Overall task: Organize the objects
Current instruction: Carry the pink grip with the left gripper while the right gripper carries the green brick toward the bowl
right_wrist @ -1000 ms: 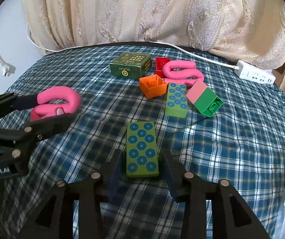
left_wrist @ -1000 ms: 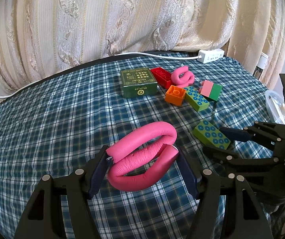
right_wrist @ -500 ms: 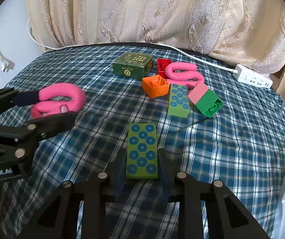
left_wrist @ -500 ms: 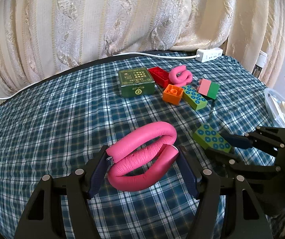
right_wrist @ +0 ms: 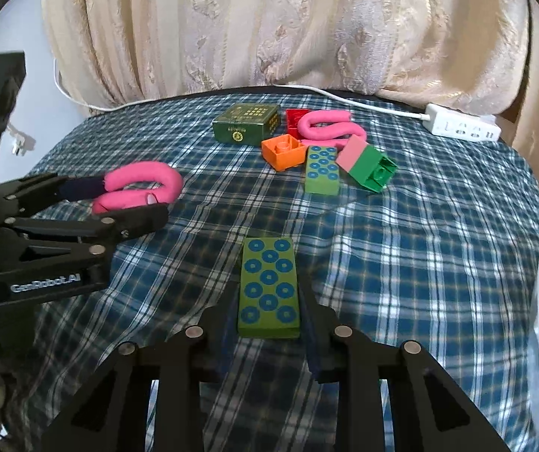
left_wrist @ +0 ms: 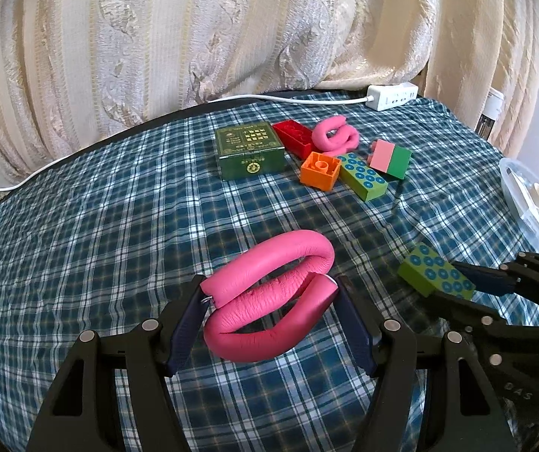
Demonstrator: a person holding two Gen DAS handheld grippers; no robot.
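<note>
— Green block with blue dots (right_wrist: pixel 269 288): what has changed with it?

— My right gripper (right_wrist: pixel 269 314) had its jaws standing off the block's sides a second ago; now they have closed narrow and press its long sides. I judge the pick is made.

— And your left gripper (left_wrist: pixel 269 314)?

— Unchanged, clamped on a bent pink foam tube (left_wrist: pixel 269 301) over the near middle of the checked tablecloth (left_wrist: pixel 100 226).

— Where do these go?

— Probably to the cluster near the cloth's far edge: green tin (right_wrist: pixel 247 124), orange brick (right_wrist: pixel 282 150), a matching dotted block (right_wrist: pixel 321 169), another pink tube (right_wrist: pixel 329 126).
</note>
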